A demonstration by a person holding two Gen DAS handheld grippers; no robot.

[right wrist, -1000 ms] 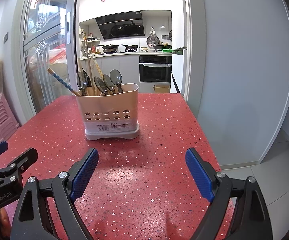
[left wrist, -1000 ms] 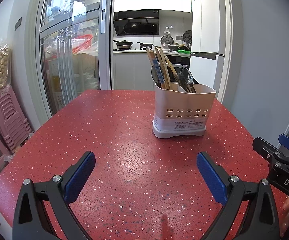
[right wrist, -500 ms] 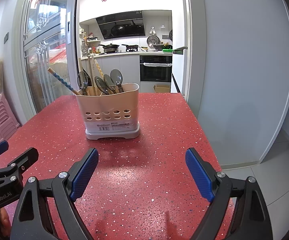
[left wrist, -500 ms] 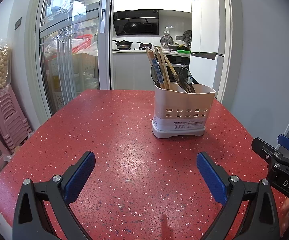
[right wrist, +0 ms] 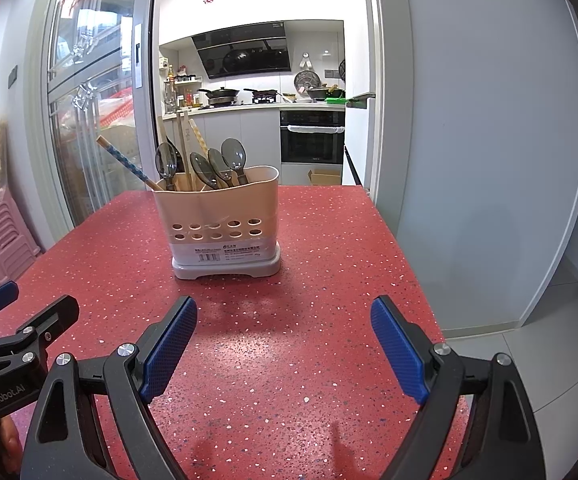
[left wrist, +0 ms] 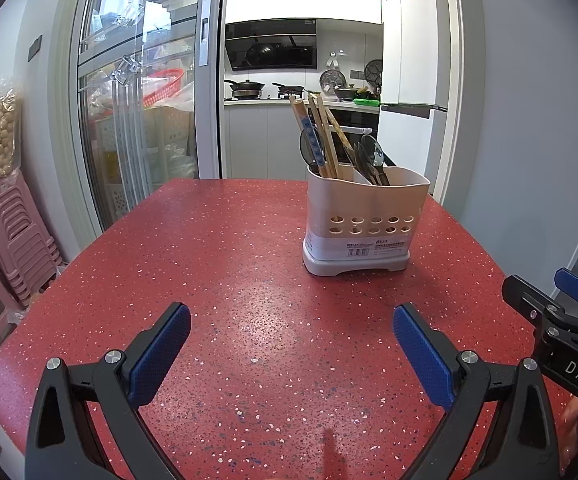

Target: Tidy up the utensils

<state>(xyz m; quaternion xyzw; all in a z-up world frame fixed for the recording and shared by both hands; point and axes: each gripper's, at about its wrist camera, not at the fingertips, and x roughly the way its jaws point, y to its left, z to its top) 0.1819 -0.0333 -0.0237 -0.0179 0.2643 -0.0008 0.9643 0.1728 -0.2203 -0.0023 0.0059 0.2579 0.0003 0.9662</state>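
A cream utensil holder [left wrist: 365, 216] [right wrist: 221, 220] stands upright on the red speckled table [left wrist: 229, 280] [right wrist: 321, 248]. Several wooden chopsticks [left wrist: 321, 136] [right wrist: 185, 148] and dark spoons [left wrist: 371, 156] [right wrist: 219, 162] stick out of it. My left gripper [left wrist: 291, 324] hovers open over the near part of the table, well short of the holder, nothing between its blue pads. My right gripper [right wrist: 283, 316] is also open and empty, in front of the holder. Each gripper shows at the edge of the other's view.
Pink plastic stools [left wrist: 13, 232] are stacked on the floor left of the table. A glass sliding door [left wrist: 129, 112] and a kitchen doorway lie beyond the far edge. A white wall [right wrist: 489, 140] runs close along the table's right side.
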